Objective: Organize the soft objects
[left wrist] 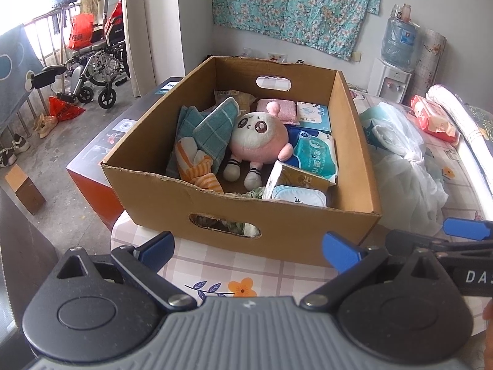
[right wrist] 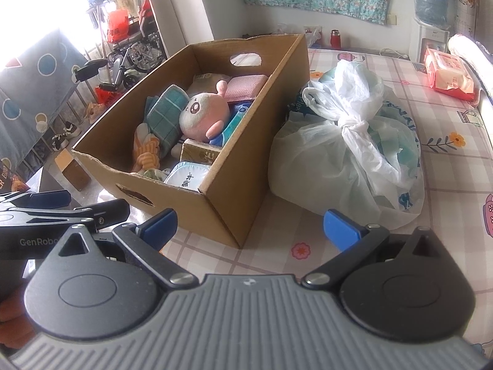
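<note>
Both grippers' fingers [left wrist: 340,251] spread apart, empty, plush toy [left wrist: 258,137] boxed well ahead.

Bench [right wrist: 308,231], checked floral cloth: cardboard box [right wrist: 222,203] left, tied plastic bag [right wrist: 348,141] touching its right, red tissue pack [right wrist: 450,77] far right.

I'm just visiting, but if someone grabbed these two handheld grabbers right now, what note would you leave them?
Left gripper: open, empty, in front of the cardboard box.
Right gripper: open, empty, at the box's near corner.
Already in the box: pink plush toy, teal checked cloth, orange striped cloth, wipes packs.
Still outside: tied plastic bag beside the box, red tissue pack farther back on the table.
</note>
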`<move>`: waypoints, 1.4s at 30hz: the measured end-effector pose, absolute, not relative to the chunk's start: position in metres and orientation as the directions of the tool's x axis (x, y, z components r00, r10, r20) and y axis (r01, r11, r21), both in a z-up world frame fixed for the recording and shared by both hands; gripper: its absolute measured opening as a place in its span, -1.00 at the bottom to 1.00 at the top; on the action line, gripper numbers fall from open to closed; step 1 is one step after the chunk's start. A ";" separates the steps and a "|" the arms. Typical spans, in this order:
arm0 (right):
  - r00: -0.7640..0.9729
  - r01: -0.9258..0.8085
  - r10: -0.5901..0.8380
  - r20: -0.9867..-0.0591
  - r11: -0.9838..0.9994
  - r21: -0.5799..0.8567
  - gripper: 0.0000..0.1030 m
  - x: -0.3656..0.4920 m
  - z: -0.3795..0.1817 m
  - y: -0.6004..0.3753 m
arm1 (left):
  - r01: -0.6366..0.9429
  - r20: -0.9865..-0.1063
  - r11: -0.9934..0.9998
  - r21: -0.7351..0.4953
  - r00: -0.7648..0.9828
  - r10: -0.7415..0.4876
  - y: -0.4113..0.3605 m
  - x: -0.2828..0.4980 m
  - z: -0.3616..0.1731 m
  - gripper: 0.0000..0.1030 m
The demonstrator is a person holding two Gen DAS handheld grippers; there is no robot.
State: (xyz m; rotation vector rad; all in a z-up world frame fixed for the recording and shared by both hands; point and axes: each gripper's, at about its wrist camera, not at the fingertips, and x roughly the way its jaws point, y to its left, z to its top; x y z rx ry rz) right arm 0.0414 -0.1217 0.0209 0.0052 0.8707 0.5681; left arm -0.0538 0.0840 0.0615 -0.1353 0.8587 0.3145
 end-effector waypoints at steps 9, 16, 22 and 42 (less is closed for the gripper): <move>0.504 -0.473 0.471 -0.724 0.852 0.225 0.98 0.043 0.020 -0.119 | -0.334 -0.761 0.943 0.013 0.608 0.226 0.085 -0.052 0.060 0.99; 0.500 -0.474 0.473 -0.726 0.851 0.228 0.98 0.045 0.020 -0.117 | -0.339 -0.763 0.941 0.018 0.604 0.232 0.085 -0.050 0.060 0.99; 0.497 -0.474 0.474 -0.727 0.850 0.229 0.98 0.047 0.019 -0.116 | -0.339 -0.763 0.941 0.020 0.603 0.233 0.086 -0.050 0.059 0.99; 0.484 -0.473 0.479 -0.732 0.848 0.241 0.98 0.049 0.015 -0.113 | -0.349 -0.764 0.937 0.021 0.599 0.240 0.087 -0.050 0.057 0.98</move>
